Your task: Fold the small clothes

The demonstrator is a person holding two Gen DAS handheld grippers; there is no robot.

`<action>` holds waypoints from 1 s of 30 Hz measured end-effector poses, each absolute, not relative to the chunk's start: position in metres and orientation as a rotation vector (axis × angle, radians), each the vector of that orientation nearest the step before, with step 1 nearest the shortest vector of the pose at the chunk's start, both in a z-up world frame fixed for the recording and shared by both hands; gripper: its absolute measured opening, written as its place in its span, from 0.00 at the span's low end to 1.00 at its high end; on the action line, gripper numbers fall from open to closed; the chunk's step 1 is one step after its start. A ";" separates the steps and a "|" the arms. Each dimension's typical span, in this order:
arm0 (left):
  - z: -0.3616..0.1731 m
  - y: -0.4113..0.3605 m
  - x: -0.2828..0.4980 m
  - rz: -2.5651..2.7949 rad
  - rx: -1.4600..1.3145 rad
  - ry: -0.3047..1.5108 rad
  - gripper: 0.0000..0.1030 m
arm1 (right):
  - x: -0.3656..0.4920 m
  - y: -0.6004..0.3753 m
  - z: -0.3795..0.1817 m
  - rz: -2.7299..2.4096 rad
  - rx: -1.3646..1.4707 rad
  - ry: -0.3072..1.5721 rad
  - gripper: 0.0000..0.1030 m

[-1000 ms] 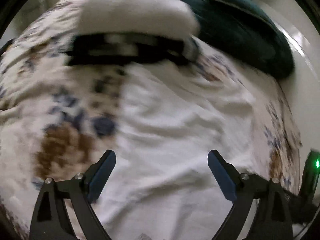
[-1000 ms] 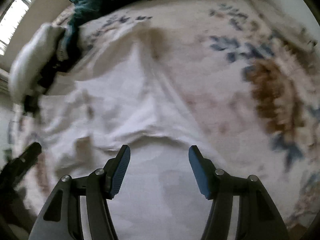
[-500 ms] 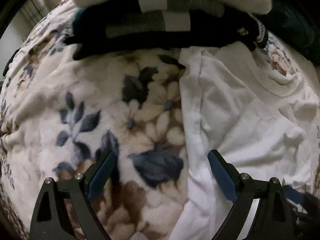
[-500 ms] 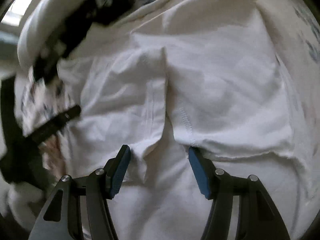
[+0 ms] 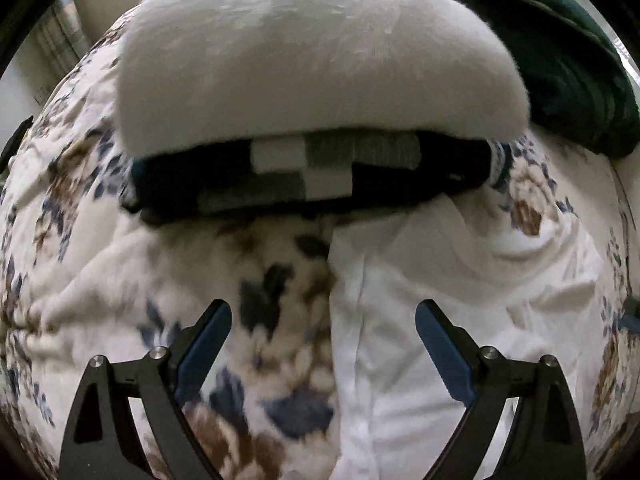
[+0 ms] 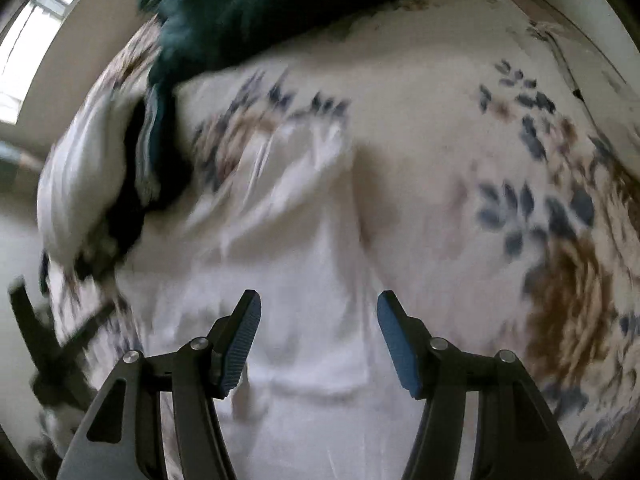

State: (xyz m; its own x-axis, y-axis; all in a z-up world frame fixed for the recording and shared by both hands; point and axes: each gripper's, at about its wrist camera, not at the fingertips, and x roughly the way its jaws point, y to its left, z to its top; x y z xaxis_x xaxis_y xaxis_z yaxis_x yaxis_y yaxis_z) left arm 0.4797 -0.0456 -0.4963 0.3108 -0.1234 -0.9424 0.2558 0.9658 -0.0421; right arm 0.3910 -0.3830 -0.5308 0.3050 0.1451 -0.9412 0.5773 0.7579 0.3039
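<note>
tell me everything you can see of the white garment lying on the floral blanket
The white garment is thin, plain knit-looking cloth, wrinkled and spread mostly flat on the floral blanket. A long straight edge runs down its left side in the left wrist view. Its top end reaches the stack of folded clothes. Neither gripper holds it. Blur hides finer details.

Soft, dim daylight fills both views; in the right wrist view a bright, overexposed window [image 6: 24, 52] glares at ten o'clock. Fisheye distortion bows everything, with black vignetting round the rims. Motion blur smears the cream floral fleece blanket [image 6: 500, 184] and the white cotton garment [image 6: 320, 320] there; the left wrist view is only slightly sharper, with deep shadow under the folded pile at twelve o'clock.
</note>
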 end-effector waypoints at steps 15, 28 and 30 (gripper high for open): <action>-0.560 -0.092 0.530 -0.274 0.221 1.328 0.91 | 0.531 -0.410 -0.609 -0.238 0.530 1.440 0.30; -0.432 -0.088 0.407 -0.247 0.069 1.164 0.92 | 0.372 -0.442 -0.478 -0.238 0.634 1.321 0.58; -0.422 -0.103 0.368 -0.266 0.041 1.186 0.92 | 0.333 -0.446 -0.458 -0.246 0.602 1.344 0.60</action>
